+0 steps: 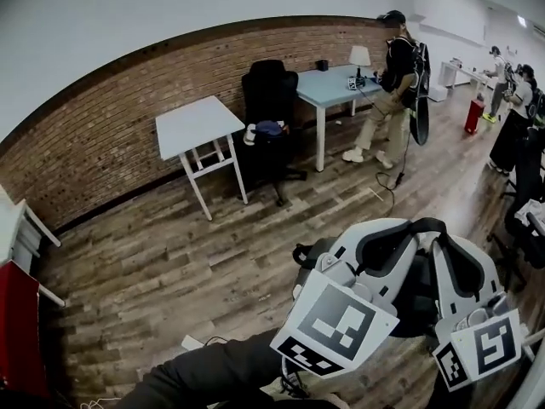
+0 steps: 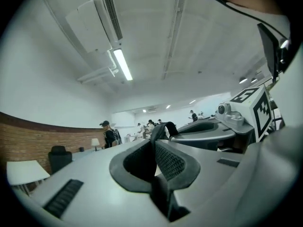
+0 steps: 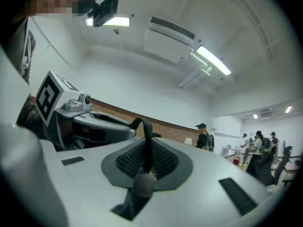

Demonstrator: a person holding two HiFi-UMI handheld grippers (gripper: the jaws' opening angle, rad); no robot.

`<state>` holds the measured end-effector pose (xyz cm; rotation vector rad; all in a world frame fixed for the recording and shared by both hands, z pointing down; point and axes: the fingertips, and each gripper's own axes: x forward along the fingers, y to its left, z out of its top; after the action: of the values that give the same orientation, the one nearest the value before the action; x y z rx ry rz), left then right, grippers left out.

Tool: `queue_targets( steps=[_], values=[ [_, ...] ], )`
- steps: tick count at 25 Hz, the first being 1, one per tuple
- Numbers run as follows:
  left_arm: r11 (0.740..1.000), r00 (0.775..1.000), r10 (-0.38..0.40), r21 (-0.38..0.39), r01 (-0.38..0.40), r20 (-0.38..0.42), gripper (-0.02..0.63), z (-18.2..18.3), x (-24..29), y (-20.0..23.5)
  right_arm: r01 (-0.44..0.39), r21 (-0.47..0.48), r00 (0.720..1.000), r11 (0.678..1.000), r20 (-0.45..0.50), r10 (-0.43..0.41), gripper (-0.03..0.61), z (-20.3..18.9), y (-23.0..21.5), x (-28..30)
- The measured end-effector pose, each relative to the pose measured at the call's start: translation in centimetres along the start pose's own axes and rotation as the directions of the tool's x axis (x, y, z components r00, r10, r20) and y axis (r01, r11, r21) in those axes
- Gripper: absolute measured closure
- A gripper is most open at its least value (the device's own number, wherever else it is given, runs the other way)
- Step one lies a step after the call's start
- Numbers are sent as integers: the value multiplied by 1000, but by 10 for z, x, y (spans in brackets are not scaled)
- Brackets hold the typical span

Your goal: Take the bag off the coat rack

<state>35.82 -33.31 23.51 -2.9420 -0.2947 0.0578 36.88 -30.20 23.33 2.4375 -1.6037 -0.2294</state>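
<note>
No coat rack shows in any view, and I cannot make out a bag. Both grippers are held low and close together at the lower right of the head view, jaws pointing up and away. The left gripper (image 1: 387, 237) (image 2: 158, 136) is shut, with a thin black strap (image 2: 162, 126) looping out from between its ribbed pads. The right gripper (image 1: 456, 250) (image 3: 144, 141) is likewise shut on a thin black strap (image 3: 142, 124). Whether these straps belong to the bag I cannot tell. A dark mass (image 1: 415, 301) sits between the two grippers.
On the wooden floor along the brick wall stand a small white table (image 1: 197, 124), a black office chair (image 1: 271, 100) and a pale blue desk (image 1: 328, 83). A person with a backpack (image 1: 393, 83) stands by the desk; others (image 1: 515, 100) are at the far right.
</note>
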Motion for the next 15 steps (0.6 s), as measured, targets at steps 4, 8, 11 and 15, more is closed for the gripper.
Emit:
queue_targets(
  steps=[4,8,11,15],
  values=[
    [985,985,171,1,-171,-28,574,-10,-15,72,-157,-13,986,987,47,158,541,8,24,73],
    [945,942,327,0,-328,-69,574,-18,-34,156,-313,-25,947,949,75,314,541,22,54,156],
    [907,903,419,13,-420,-93,574,-29,-42,210,-420,-18,903,907,95,420,541,21,73,212],
    [840,832,541,20,-543,-122,574,-50,-47,264,-544,-35,830,838,127,543,541,14,88,274]
  ],
)
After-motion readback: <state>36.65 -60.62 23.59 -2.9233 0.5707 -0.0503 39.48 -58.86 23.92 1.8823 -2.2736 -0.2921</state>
